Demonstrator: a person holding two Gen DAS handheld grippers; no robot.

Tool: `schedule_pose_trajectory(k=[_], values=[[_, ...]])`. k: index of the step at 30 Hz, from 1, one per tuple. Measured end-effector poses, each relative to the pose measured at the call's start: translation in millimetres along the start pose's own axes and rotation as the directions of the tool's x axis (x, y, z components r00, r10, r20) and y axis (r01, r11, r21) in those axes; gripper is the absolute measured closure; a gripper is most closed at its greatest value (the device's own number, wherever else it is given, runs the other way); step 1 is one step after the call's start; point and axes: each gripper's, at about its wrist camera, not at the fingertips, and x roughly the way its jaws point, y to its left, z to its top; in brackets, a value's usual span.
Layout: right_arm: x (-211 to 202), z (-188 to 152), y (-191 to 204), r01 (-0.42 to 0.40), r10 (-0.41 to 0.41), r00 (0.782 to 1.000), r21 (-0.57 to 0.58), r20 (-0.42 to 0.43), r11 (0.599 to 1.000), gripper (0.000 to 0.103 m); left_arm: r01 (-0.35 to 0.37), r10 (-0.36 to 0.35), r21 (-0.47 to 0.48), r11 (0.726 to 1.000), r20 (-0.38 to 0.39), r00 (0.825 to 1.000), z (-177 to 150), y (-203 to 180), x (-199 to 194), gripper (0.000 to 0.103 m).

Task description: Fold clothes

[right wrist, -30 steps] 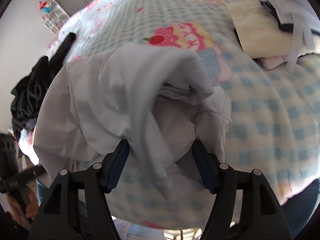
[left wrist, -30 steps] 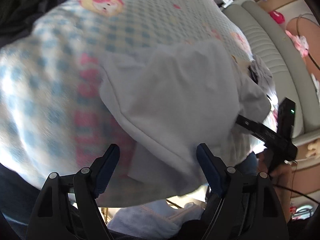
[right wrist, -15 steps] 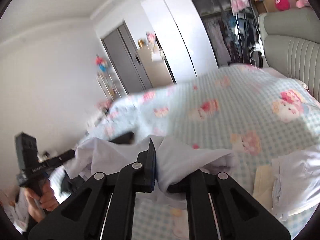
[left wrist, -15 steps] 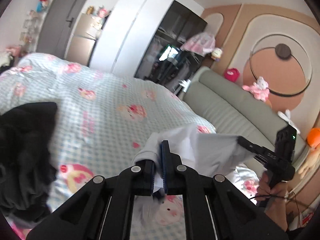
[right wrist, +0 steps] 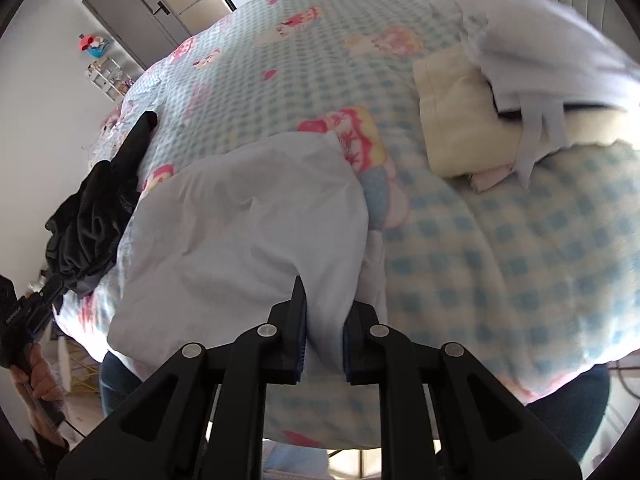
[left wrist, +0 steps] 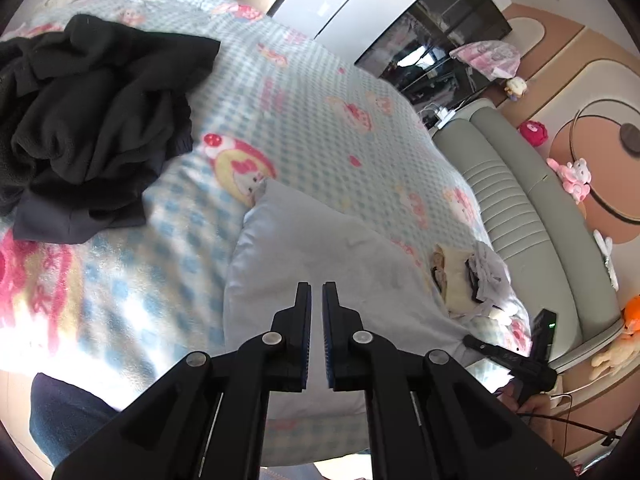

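A pale white garment point(left wrist: 320, 248) lies spread over the blue-checked blanket point(left wrist: 320, 120), its near edge toward me. My left gripper point(left wrist: 316, 292) hovers above its near part. The jaws are opening, a narrow slit shows between them, and nothing is in it. In the right wrist view the same garment point(right wrist: 248, 220) bunches up at its near right corner. My right gripper point(right wrist: 325, 312) has that fold between its pads and the jaws are starting to open; cloth hides the right fingertip. Each gripper, in a hand, shows at the edge of the other's view.
A heap of black clothes point(left wrist: 92, 128) lies on the bed left of the garment. A stack of folded cream and white pieces point(right wrist: 452, 120) sits to its right. A padded grey-green headboard point(left wrist: 520, 208) bounds the bed's right side. Wardrobes stand beyond.
A second ago both grippers stood wide open over the crumpled garment. Half a second ago both were shut on it, lifted. Now it lies spread on the bed and the left jaws have come off it.
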Motion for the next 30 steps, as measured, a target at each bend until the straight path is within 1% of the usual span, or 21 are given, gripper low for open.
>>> schedule_pose_trajectory(k=[1,2,3,6,8,11,13,15,16,17,18,19,20,21,22,23,25,27,28,29,30], values=[[-1.5,7.3,5.6,-0.012,0.011,1.000,-0.023,-0.021,1.000,0.078,-0.037,0.037,0.000,0.999,-0.034,0.999,3.6,-4.0,19.4,0.036],[0.1,18.2,13.6,-0.031,0.029,0.999,-0.043,-0.032,0.999,0.069,-0.080,0.080,0.004,0.997,-0.063,0.995,7.3,-3.5,39.7,0.029],[-3.2,21.4,17.4,-0.051,0.049,0.999,-0.062,-0.024,0.997,0.067,-0.101,0.102,0.009,0.995,-0.077,0.992,12.0,-1.4,53.5,0.029],[-2.3,42.2,27.8,-0.034,0.035,0.999,-0.101,0.001,0.994,0.057,-0.133,0.134,0.026,0.991,-0.094,0.986,38.3,0.2,89.7,0.029],[0.5,61.7,32.8,0.002,0.003,0.999,-0.103,0.042,0.995,0.041,-0.158,0.161,0.040,0.987,-0.108,0.981,58.0,0.4,114.2,0.027],[23.8,100.0,38.3,0.022,-0.018,0.999,-0.108,0.042,0.994,0.024,-0.175,0.180,0.043,0.984,-0.154,0.972,86.1,-0.8,149.9,0.025],[53.2,122.3,46.1,0.033,-0.035,0.999,-0.108,-0.017,0.994,0.022,-0.162,0.163,0.023,0.987,-0.195,0.967,103.1,-0.2,174.1,0.024],[94.9,143.3,48.3,0.033,-0.043,0.995,-0.104,-0.090,0.994,0.020,-0.124,0.114,-0.023,0.992,-0.251,0.961,112.8,2.2,198.3,0.024],[113.7,149.8,46.7,0.038,-0.052,0.990,-0.105,-0.134,0.994,0.016,-0.096,0.080,-0.045,0.994,-0.282,0.956,115.7,2.5,209.9,0.032],[140.5,155.2,45.6,0.036,-0.057,0.977,-0.105,-0.207,0.994,0.012,-0.103,0.088,-0.037,0.994,-0.288,0.954,117.6,-0.5,216.7,0.041],[165.2,159.5,44.0,0.030,-0.057,0.960,-0.100,-0.273,0.995,0.012,-0.115,0.103,-0.023,0.993,-0.290,0.951,119.3,-3.9,222.8,0.064],[181.5,160.0,40.6,0.014,-0.037,0.949,-0.075,-0.313,0.997,0.014,-0.131,0.124,-0.005,0.991,-0.287,0.950,122.3,-8.5,224.7,0.080],[192.2,160.8,36.7,-0.009,-0.005,0.943,-0.041,-0.332,0.999,0.026,-0.126,0.123,0.008,0.992,-0.282,0.951,126.9,-13.9,223.5,0.084],[199.1,162.5,33.8,-0.030,0.025,0.940,-0.011,-0.340,0.999,0.036,-0.105,0.106,0.017,0.994,-0.258,0.960,135.3,-23.0,215.7,0.086],[193.3,167.3,34.7,-0.045,0.043,0.947,0.001,-0.318,0.999,0.064,-0.083,0.086,0.026,0.996,-0.230,0.969,144.4,-32.5,206.8,0.087],[185.3,172.9,36.5,-0.067,0.067,0.955,0.009,-0.290,0.998,0.078,-0.064,0.073,0.050,0.997,-0.190,0.979,155.4,-47.2,192.8,0.087],[143.7,192.5,50.9,-0.126,0.121,0.976,-0.017,-0.182,0.992,0.082,-0.032,0.043,0.104,0.994,-0.105,0.994,178.2,-78.3,163.1,0.088],[95.9,213.4,67.8,-0.164,0.160,0.985,-0.063,-0.061,0.984,0.083,0.018,-0.021,0.173,0.985,0.015,1.000,203.9,-119.7,115.5,0.088],[68.1,223.9,77.0,-0.182,0.183,0.983,-0.091,0.006,0.979,0.083,0.041,-0.059,0.209,0.977,0.080,0.995,213.4,-138.9,87.6,0.088],[27.6,234.9,88.8,-0.203,0.215,0.972,-0.129,0.094,0.971,0.083,0.062,-0.100,0.247,0.967,0.143,0.985,222.6,-158.1,59.0,0.088],[-10.7,244.3,100.0,-0.217,0.246,0.953,-0.169,0.174,0.961,0.083,0.086,-0.150,0.288,0.954,0.206,0.967,229.4,-176.6,25.9,0.088]])
